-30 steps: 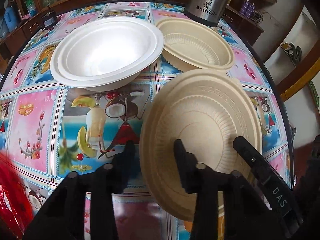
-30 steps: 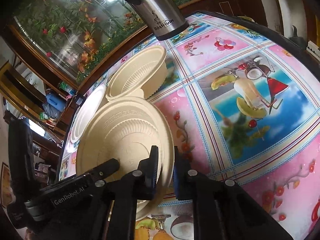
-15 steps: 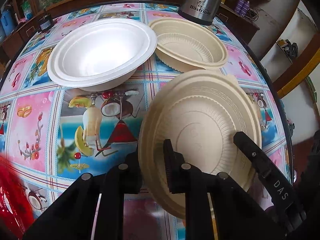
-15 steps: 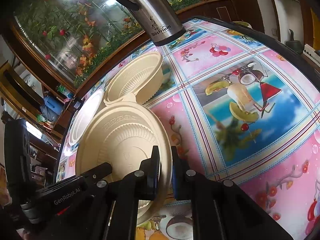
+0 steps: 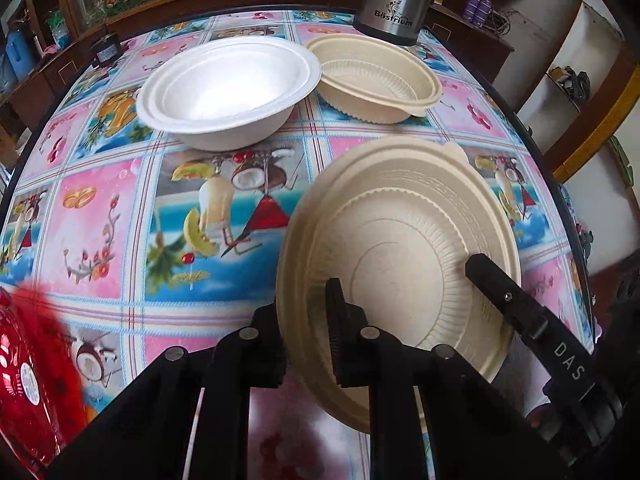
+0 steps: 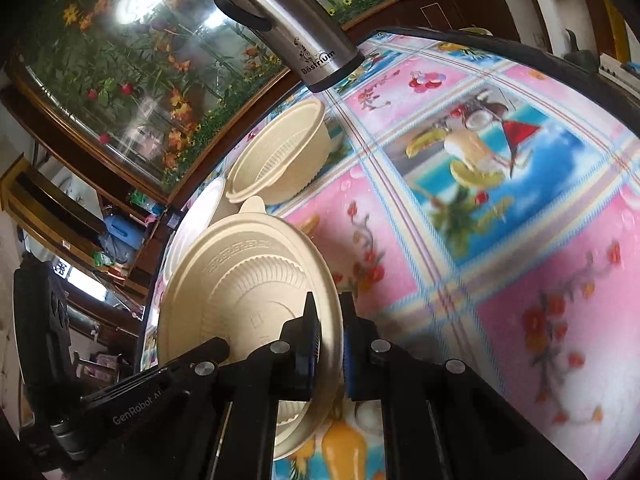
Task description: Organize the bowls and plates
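Left wrist view: the left claw (image 5: 306, 334) pinches the near left rim of the beige plate (image 5: 404, 252), which is tilted up off the desk (image 5: 100, 208). The right claw's finger shows at the plate's right. Ahead and left sit the white bowls (image 5: 228, 88); ahead, the beige bowl (image 5: 380, 80), the nearer goal, I judge.

Right wrist view: the right claw (image 6: 330, 334) grips the plate (image 6: 248, 292) by its right rim. The beige bowl (image 6: 280, 160) lies straight beyond, before the flask (image 6: 292, 32).
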`<state>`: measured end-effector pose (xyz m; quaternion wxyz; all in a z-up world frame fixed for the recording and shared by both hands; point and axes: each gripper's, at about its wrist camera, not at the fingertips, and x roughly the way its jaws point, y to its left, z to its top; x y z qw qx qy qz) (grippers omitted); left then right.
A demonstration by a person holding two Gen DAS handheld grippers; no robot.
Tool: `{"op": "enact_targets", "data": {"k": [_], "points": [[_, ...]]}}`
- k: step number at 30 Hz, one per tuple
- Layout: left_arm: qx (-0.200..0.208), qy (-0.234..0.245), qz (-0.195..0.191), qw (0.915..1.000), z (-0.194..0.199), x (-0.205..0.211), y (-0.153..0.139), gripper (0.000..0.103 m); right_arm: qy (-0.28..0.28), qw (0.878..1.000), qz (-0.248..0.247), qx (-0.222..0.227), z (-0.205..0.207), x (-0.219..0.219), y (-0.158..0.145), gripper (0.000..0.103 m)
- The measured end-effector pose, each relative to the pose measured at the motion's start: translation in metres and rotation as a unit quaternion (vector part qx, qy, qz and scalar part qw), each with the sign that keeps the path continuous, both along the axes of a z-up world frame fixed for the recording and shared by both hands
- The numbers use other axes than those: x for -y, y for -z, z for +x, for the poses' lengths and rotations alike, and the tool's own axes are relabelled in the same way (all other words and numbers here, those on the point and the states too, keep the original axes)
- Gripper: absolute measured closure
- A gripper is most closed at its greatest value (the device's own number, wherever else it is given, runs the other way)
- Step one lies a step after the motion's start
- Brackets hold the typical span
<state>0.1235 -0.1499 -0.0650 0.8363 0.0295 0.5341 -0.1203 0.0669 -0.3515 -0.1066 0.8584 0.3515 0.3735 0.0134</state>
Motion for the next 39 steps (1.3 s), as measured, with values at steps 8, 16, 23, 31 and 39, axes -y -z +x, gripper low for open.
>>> {"op": "enact_targets", "data": {"k": [8, 16, 23, 31, 39], "points": [[0.022, -0.005, -0.011, 0.9997, -0.033, -0.027, -0.015, 0.089, -0.013, 1.0, -0.013, 0.015, -0.024, -0.023, -0.02, 0.094], [0.058, -0.027, -0.021, 0.9977, -0.061, -0.071, -0.039, 0.089, -0.041, 0.998, -0.032, 0.04, -0.041, -0.063, -0.047, 0.094], [0.07, -0.056, -0.034, 0.9954, -0.073, -0.119, -0.049, 0.089, -0.073, 0.994, -0.055, 0.055, -0.045, -0.109, -0.066, 0.094], [0.077, -0.091, -0.05, 0.9916, -0.085, -0.172, -0.053, 0.088, -0.113, 0.989, -0.08, 0.06, -0.043, -0.166, -0.079, 0.094], [0.099, -0.143, -0.051, 0.9835, -0.1, -0.234, -0.062, 0.088, -0.167, 0.978, -0.099, 0.073, -0.04, -0.229, -0.093, 0.094]]}}
